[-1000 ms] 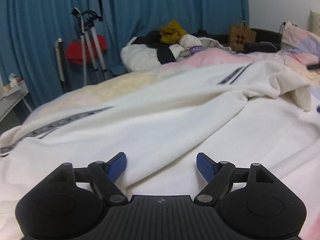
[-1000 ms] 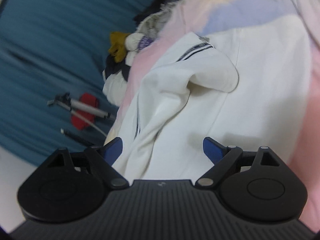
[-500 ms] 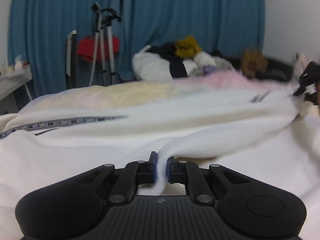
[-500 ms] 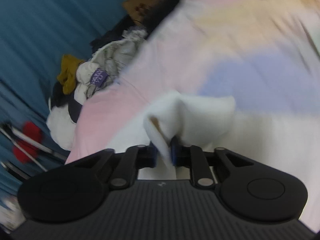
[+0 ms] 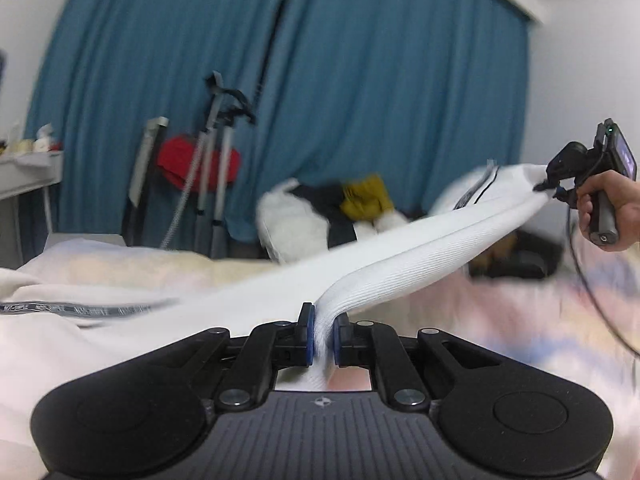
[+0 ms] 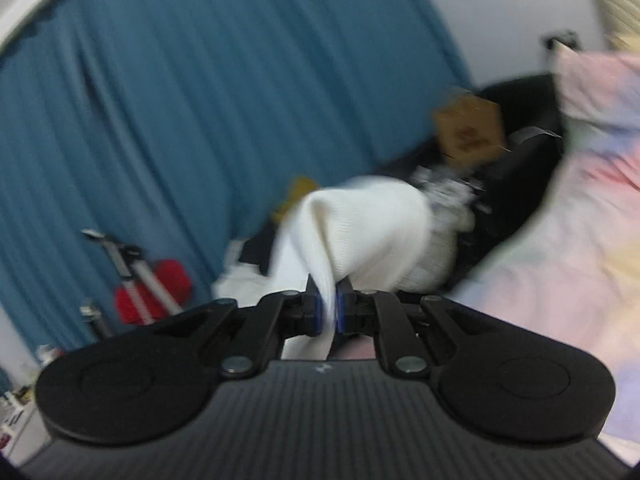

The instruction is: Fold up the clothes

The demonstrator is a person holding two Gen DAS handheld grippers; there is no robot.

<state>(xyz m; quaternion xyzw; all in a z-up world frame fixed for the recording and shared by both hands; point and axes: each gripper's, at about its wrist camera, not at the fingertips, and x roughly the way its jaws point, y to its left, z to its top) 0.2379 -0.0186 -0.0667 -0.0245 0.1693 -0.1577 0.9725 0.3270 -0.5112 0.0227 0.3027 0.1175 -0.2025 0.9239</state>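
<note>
A white ribbed garment with a dark printed stripe stretches in the air between both grippers. My left gripper is shut on one bunched end of it, low over the bed. In the left wrist view the right gripper shows at the far right, held by a hand, pinching the other end up high. In the right wrist view my right gripper is shut on white cloth that billows in front of it. The rest of the garment lies on the bed at left.
A pastel bedsheet covers the bed. A pile of clothes sits at its far end before blue curtains. A tripod with a red item stands left, a brown paper bag on a dark bag right, a pillow.
Both grippers went from open to shut on the white garment, then lifted it. The right gripper has risen high and the cloth now spans the air between them.
</note>
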